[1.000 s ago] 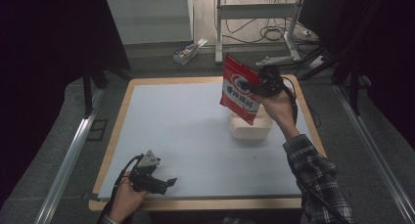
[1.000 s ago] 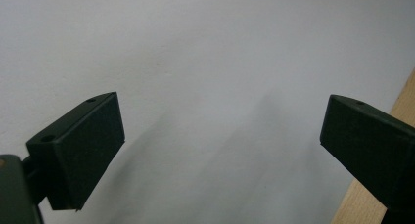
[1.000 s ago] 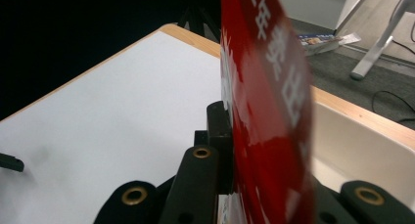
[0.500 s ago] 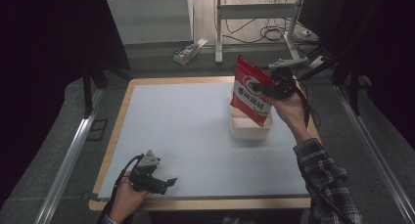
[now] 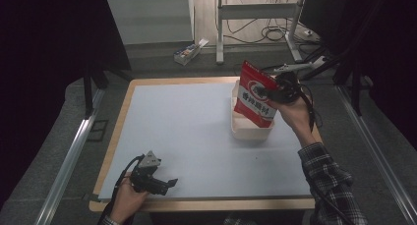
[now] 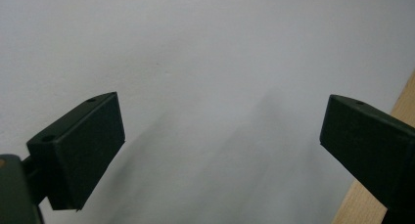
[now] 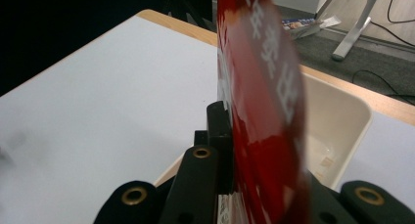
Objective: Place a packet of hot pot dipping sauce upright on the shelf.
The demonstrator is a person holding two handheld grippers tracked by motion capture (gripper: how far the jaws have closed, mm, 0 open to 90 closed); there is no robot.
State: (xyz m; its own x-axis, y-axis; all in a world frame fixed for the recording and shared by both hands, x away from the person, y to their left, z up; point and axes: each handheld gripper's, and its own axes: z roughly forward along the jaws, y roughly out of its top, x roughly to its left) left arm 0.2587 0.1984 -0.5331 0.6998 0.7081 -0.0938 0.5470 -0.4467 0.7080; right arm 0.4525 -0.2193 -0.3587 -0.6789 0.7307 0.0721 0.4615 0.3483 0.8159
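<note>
The right hand-held gripper (image 5: 272, 91) is clamped on a red packet (image 5: 255, 94) above the white tub (image 5: 251, 130), the left hand-held gripper (image 5: 169, 183) gapes empty

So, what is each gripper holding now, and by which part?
The right gripper is shut on the red packet, at its right edge, above the white tray. The left gripper holds nothing.

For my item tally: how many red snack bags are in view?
1. The red snack bag is clamped in the right gripper, hanging over the white tray on the table's far right. The bag could hide more inside the tray.
</note>
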